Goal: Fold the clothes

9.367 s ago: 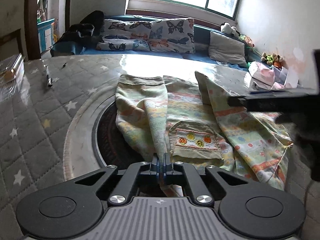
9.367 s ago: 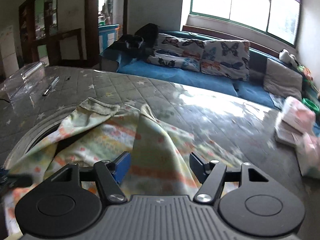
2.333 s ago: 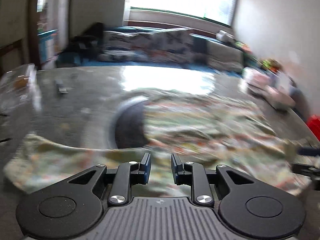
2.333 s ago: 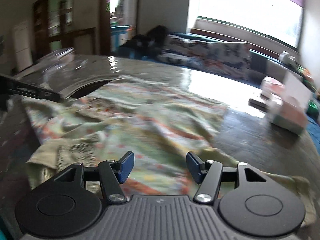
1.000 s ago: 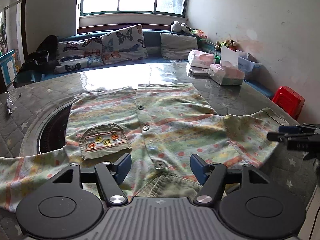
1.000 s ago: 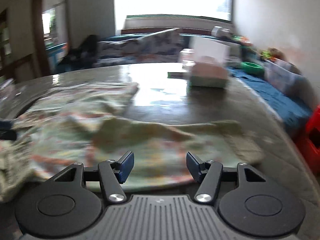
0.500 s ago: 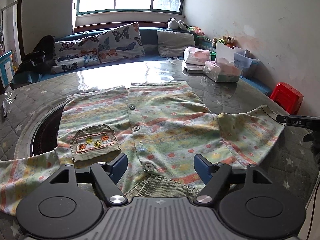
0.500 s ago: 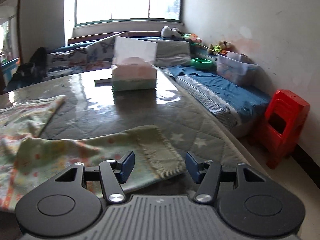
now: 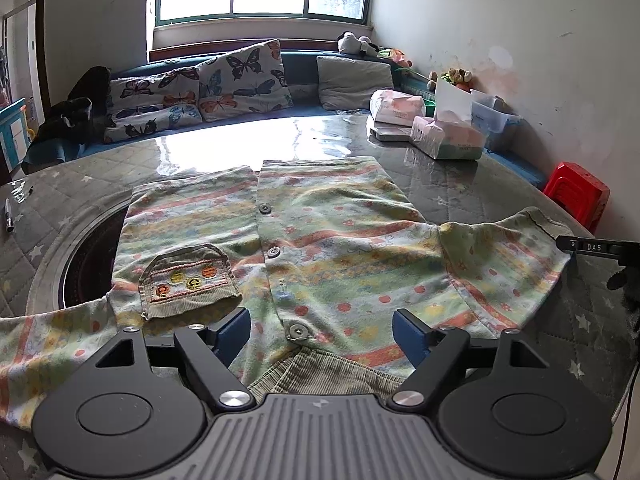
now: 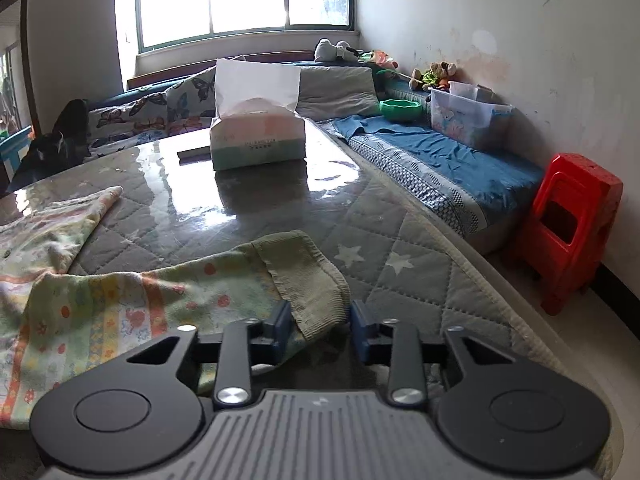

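Observation:
A pastel striped button shirt (image 9: 344,240) with a corduroy pocket (image 9: 188,280) lies spread face up on the quilted table (image 9: 460,188). My left gripper (image 9: 320,334) hovers over the corduroy collar (image 9: 320,372). Its jaws are opening wide and the pads touch nothing. The shirt's right sleeve (image 10: 132,296) stretches toward the table edge. My right gripper (image 10: 320,330) is closing on the sleeve's ribbed cuff (image 10: 308,280), which is bunched between both pads. In the left wrist view one black finger (image 9: 580,246) of that gripper shows at the cuff.
A tissue pack (image 10: 258,136) stands on the far part of the table, with other packs (image 9: 444,140) near the right rim. A round dark opening (image 9: 92,256) lies under the shirt's left side. A pen (image 9: 9,216) rests far left. A red stool (image 10: 568,224) stands beyond the right table edge.
The right gripper swung right to the sleeve's end and its jaws narrowed around the cuff. The left jaws widened slightly over the collar. The shirt stayed spread flat.

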Available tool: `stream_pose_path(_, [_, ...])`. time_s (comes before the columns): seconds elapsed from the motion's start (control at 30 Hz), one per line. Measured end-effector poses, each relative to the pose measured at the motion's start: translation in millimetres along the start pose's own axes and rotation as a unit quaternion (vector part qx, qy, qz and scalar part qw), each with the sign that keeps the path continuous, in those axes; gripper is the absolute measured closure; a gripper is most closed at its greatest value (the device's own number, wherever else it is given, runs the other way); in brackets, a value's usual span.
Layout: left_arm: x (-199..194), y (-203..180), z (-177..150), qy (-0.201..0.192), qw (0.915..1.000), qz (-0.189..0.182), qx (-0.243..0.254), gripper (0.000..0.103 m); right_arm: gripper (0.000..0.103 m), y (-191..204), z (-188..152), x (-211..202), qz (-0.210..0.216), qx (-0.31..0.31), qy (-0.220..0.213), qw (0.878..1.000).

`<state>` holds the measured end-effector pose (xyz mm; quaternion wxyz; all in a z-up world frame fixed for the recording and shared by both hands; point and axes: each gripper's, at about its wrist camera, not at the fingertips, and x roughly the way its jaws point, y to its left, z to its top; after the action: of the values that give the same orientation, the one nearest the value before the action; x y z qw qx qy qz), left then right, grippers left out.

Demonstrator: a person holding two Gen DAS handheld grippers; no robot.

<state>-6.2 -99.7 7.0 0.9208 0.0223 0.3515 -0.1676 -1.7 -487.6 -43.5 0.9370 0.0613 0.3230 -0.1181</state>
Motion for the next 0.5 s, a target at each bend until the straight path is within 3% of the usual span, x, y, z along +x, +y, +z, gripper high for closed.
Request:
stream_pose_path(0.1, [0,0,0,0.0,1.0,-0.001,-0.001,0.021,0.093,1,2,-4,0.012,0.01,-0.003,1.0])
stream_pose_path(0.5, [3,4,0,0.003,1.0,0.0,-0.007,0.02,0.095,14,30,-61,0.087,0.032,-0.068,0.993])
